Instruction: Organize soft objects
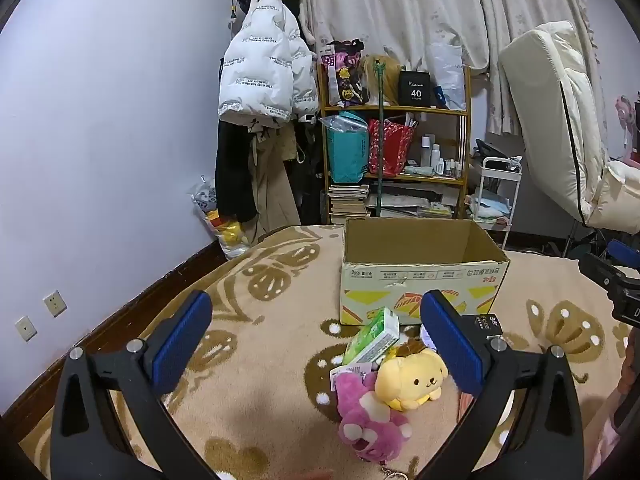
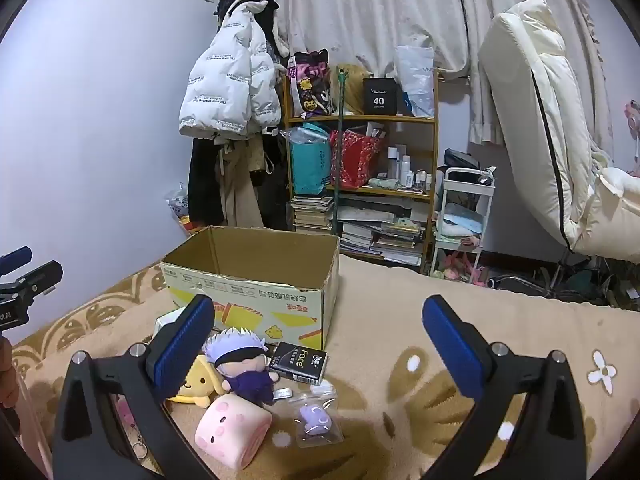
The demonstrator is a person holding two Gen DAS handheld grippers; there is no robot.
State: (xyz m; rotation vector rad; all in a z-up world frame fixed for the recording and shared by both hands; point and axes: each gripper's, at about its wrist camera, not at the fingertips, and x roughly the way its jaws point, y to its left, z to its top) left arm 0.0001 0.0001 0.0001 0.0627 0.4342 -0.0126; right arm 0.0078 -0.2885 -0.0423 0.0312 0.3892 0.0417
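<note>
An open cardboard box (image 1: 420, 280) stands on the patterned blanket; it also shows in the right wrist view (image 2: 256, 292). In front of it lie a yellow dog plush (image 1: 412, 384), a pink bear plush (image 1: 368, 424) and a green tissue pack (image 1: 372, 340). The right wrist view shows a white-haired doll in purple (image 2: 244, 364), a pink roll plush (image 2: 232, 428), the yellow plush (image 2: 196, 384), a bagged purple toy (image 2: 316, 420) and a black "Face" box (image 2: 298, 362). My left gripper (image 1: 316, 344) is open above the blanket, left of the plushes. My right gripper (image 2: 320, 344) is open above the toys.
A wooden shelf (image 1: 396, 152) with bags and books stands behind the bed, beside hung coats (image 1: 264, 80). A white trolley (image 2: 464, 216) and a cream folded mattress (image 2: 560, 128) are at the right. The beige blanket (image 2: 400, 320) stretches right of the box.
</note>
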